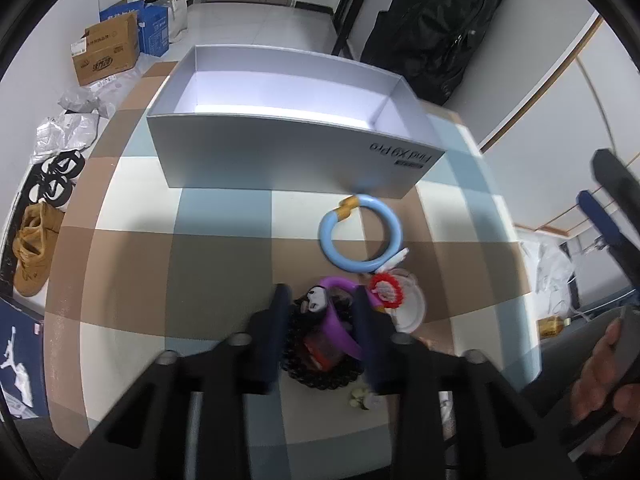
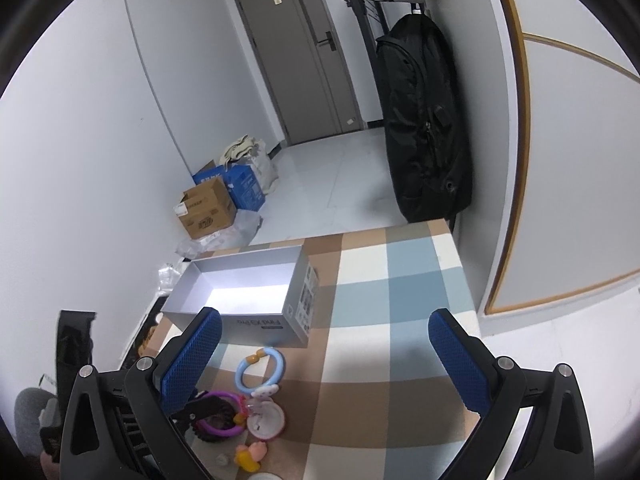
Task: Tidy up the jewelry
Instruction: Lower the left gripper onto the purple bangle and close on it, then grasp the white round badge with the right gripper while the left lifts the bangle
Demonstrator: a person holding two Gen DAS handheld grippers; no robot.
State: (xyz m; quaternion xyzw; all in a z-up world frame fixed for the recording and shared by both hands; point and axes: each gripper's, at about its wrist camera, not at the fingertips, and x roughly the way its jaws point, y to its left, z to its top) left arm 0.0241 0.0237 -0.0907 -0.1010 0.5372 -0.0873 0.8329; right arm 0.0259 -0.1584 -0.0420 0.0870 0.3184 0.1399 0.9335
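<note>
— What is being gripped by the left gripper (image 1: 322,312)?
— A smooth purple plastic bangle (image 1: 340,320) is being pinched between its dark blue pads, over a coil of round black beads (image 1: 316,372). A small black-and-white figure (image 1: 318,298) is being seen on the bangle.

— And the landmark?
— The matte grey cardboard box (image 1: 280,152), rectangular and open-topped, is being taken as reference. Just in front of it, a glossy light-blue ring (image 1: 360,234) with an orange clasp is being left flat on the checked tablecloth (image 1: 224,264). The bangle is being held further from the box, beyond the ring, beside a red frilled charm (image 1: 386,288) on a round white disc (image 1: 412,310).

— The right gripper (image 2: 324,360)?
— Its textured blue pads are being held wide apart, with nothing between them, near the box's front.
</note>
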